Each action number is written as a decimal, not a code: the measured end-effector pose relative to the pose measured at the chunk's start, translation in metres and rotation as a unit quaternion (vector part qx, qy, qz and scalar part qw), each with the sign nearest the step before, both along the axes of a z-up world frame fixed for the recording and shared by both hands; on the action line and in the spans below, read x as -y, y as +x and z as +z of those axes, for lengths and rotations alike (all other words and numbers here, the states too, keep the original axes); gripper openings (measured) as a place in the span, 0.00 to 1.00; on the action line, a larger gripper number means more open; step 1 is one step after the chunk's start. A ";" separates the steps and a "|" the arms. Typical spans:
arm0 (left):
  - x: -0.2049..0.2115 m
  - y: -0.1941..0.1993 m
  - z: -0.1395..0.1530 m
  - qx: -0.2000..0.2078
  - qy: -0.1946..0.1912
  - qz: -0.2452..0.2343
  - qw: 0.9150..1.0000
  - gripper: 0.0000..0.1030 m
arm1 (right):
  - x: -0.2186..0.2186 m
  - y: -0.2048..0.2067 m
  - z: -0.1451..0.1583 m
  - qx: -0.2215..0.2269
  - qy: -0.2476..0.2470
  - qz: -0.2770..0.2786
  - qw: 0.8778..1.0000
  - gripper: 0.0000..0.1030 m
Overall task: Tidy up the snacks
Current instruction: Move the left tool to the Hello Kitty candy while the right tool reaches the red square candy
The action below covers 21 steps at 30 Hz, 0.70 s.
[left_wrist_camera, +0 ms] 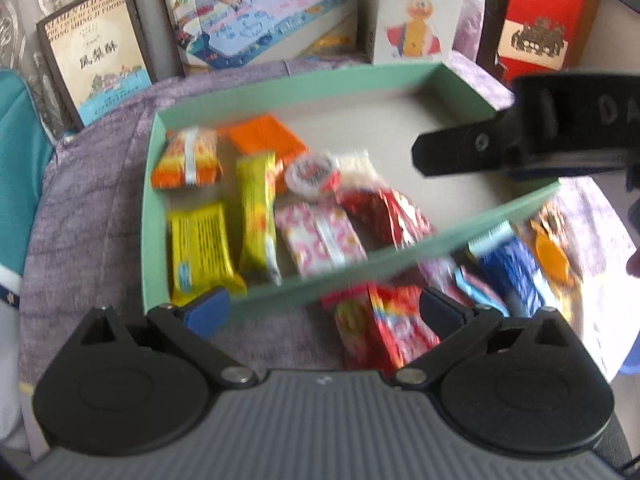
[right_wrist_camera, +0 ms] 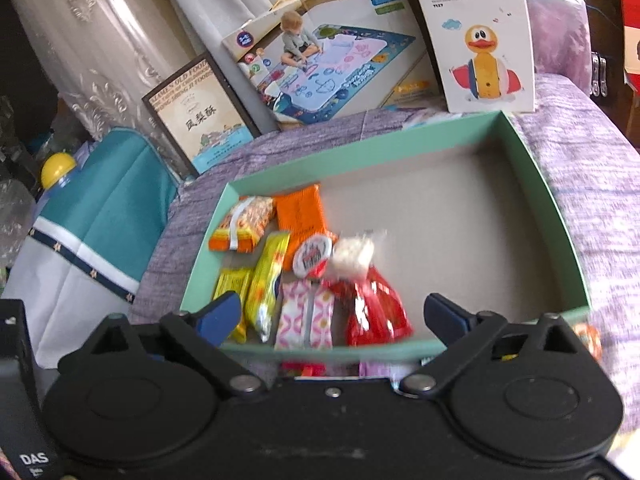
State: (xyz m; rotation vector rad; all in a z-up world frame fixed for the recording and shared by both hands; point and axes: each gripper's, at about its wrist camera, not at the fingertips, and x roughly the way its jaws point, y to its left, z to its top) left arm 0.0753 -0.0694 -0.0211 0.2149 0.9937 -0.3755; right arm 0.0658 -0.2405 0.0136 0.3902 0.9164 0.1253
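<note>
The snacks (right_wrist_camera: 304,280) lie in crinkly foil and plastic wrappers, bunched in the left half of a shallow mint-green cardboard tray (right_wrist_camera: 560,216) with a plain grey floor, just ahead of both tools. Among them are two yellow bars, an orange patterned packet, a flat orange block, a pink-and-white wrapper, a round lidded cup and a shiny red packet. More packets (left_wrist_camera: 384,320) sit loose on the purple cloth (left_wrist_camera: 92,240), between the left gripper's (left_wrist_camera: 324,312) wide-spread fingers. The right gripper (right_wrist_camera: 332,314) is spread wide too, holding nothing. Beyond the tray stands a white box (right_wrist_camera: 476,32) reading "Roly-Poly Duck".
</note>
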 end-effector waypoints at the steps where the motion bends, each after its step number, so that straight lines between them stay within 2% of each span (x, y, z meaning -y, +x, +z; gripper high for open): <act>1: -0.001 -0.005 -0.003 -0.005 0.001 0.001 1.000 1.00 | 0.000 -0.004 -0.001 -0.002 0.001 0.001 1.000 0.97; 6: -0.010 -0.026 -0.021 -0.039 -0.006 0.015 0.999 1.00 | -0.005 -0.024 -0.013 -0.018 0.006 0.010 1.000 0.96; 8: -0.010 -0.030 -0.030 -0.051 -0.002 0.020 0.999 1.00 | -0.006 -0.030 -0.017 -0.022 0.006 0.011 1.000 0.91; 14: -0.012 -0.032 -0.037 -0.042 0.015 0.019 0.999 1.00 | -0.009 -0.049 -0.031 -0.046 0.019 0.016 0.999 0.58; 16: -0.024 -0.027 -0.036 -0.050 0.002 0.032 0.998 1.00 | -0.010 -0.055 -0.035 -0.055 0.023 0.021 0.998 0.40; 17: -0.030 -0.026 -0.036 -0.055 -0.007 0.036 0.998 1.00 | -0.011 -0.058 -0.037 -0.061 0.026 0.024 0.997 0.39; 21: -0.052 -0.029 -0.031 -0.045 -0.001 0.056 0.997 1.00 | -0.022 -0.069 -0.041 -0.072 0.025 0.048 0.996 0.37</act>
